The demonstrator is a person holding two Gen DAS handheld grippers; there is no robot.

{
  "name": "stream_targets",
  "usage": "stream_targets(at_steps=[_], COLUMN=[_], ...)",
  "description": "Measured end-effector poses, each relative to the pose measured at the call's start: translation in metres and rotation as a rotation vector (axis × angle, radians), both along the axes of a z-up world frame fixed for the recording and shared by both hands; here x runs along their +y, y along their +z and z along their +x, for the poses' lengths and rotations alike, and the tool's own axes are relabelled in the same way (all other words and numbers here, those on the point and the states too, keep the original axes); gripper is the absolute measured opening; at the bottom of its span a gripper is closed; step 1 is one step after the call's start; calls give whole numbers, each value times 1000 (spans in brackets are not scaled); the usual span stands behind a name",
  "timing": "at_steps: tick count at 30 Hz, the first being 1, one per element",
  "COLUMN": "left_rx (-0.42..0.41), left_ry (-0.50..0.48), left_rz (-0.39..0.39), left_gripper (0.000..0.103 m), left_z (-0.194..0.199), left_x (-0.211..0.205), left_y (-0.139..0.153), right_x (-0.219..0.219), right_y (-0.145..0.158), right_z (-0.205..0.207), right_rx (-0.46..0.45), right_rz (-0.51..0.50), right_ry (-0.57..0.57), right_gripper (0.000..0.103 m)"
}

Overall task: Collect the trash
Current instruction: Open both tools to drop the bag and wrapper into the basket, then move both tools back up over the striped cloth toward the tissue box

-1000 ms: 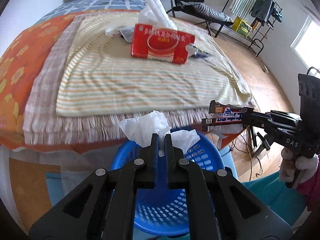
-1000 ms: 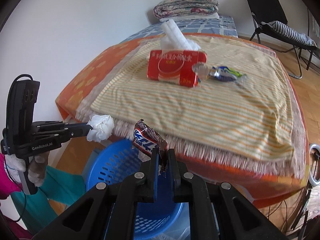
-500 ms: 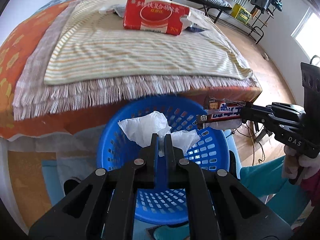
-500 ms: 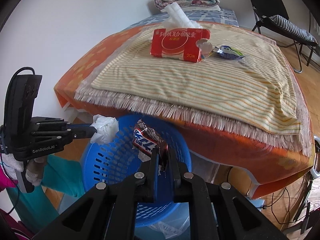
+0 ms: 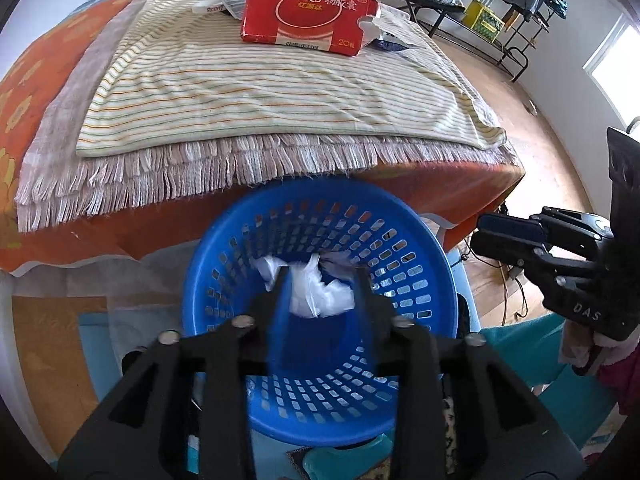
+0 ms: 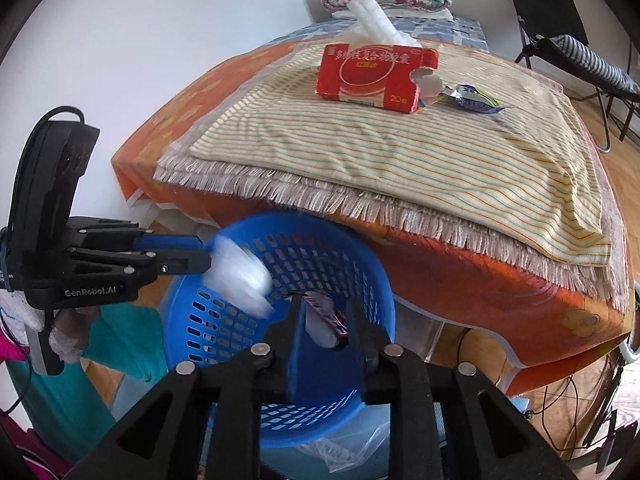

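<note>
1. Left wrist view: my left claw [image 5: 318,280] is opening over the blue basket [image 5: 420,236]. The white tissue wad [image 5: 320,292] is loose between its tips and dropping in.
2. My right claw [image 6: 323,314] is opening too. The candy wrapper [image 6: 326,316] falls between its tips into the basket.
3. I think more trash is left on the bed [image 6: 460,240].
4. Only the right wrist view shows a shiny wrapper [image 6: 474,98] clearly, upper right, beside the red tissue box [image 6: 372,76].

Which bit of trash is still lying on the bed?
The blue-and-silver wrapper beside the red tissue box; the crumpled tissue and candy bar wrapper are over the blue basket.
</note>
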State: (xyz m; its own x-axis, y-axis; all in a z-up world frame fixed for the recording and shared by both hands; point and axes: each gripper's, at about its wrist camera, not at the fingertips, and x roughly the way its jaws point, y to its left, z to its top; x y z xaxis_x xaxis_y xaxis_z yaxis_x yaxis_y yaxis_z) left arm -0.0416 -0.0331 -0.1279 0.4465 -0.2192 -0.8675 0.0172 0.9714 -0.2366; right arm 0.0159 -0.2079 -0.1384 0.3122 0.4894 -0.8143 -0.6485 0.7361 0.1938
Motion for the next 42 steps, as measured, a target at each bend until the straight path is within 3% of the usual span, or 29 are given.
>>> stream_targets(at_steps=[2, 5, 9, 12, 16, 22, 31, 42], left_rx=[4, 6, 5, 6, 4, -29, -75, -187], left_ry=[3, 12, 30, 42, 54, 17, -28, -46], left_rz=[4, 5, 11, 15, 13, 43, 85, 98], left_gripper=[33, 34, 57, 58, 59, 69, 69, 69], left_z=[1, 1, 0, 2, 7, 25, 63, 133], left_x=[0, 2, 5, 7, 12, 9, 12, 31], left_y=[-1, -2, -1, 0, 4, 22, 50, 91], right_x=[1, 1, -1, -3, -9, -15, -22, -29], right_y=[0, 0, 1, 2, 5, 6, 17, 51], right_z=[-1, -1, 1, 3, 10, 25, 48, 107], right_rx=[-5, -11, -14, -25, -30, -2, 22, -26], right_rz=[-4, -9, -7, -15, -9, 2, 39, 58], right_ry=[3, -3, -17, -41, -83, -138, -186, -235], right_gripper=[30, 46, 60, 78, 89, 93, 93, 93])
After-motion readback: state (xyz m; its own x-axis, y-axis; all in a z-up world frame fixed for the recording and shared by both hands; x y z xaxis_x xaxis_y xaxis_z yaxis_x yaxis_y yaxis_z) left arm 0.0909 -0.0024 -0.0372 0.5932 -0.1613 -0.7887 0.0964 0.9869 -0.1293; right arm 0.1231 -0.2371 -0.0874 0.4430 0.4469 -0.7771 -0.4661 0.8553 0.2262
